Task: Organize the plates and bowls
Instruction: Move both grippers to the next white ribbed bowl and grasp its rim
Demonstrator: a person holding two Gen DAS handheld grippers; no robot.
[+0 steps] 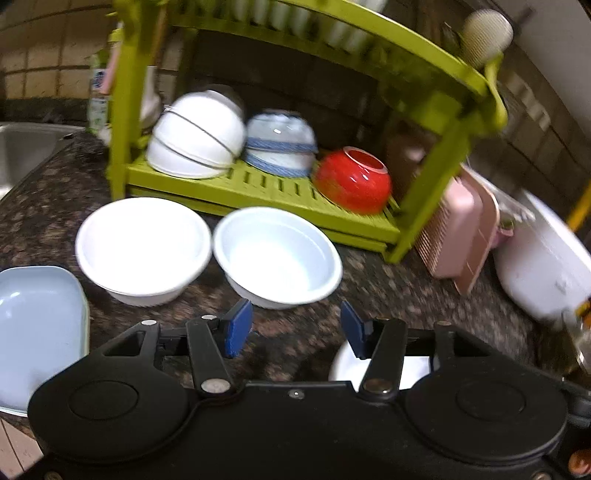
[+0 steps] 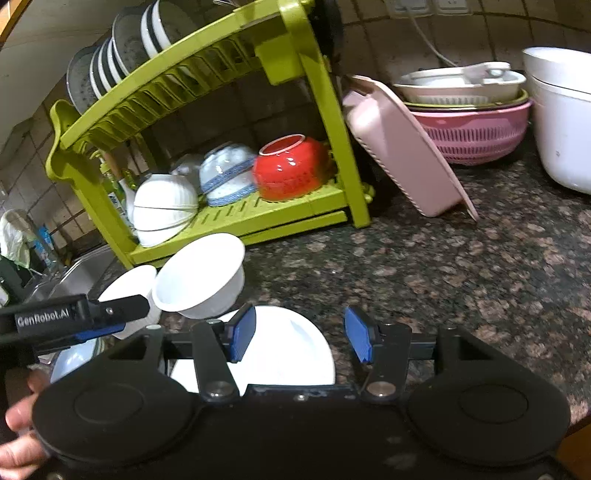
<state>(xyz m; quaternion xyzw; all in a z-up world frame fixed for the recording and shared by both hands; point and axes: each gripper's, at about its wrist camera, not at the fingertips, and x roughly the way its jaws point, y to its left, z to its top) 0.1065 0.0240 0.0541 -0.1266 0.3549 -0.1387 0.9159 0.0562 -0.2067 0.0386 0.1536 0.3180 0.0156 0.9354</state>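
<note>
Standing on the speckled granite surface (image 2: 461, 266), the green two-tier dish rack (image 2: 236, 218) carries upturned bowls below and plates above. Two white bowls (image 1: 144, 251) sit before it. The right claw (image 2: 300, 338) gapes wide over a white plate (image 2: 291, 350), holding nothing; the left claw (image 1: 295, 330) hovers equally wide, empty.

Home kitchen: granite counter (image 2: 443, 266), steel sink (image 1: 22, 155), green dish rack (image 2: 221, 218), tiled wall (image 2: 369, 33).

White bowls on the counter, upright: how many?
2: left bowl and right bowl side by side before the green rack. Others may be hidden behind the grippers.
</note>
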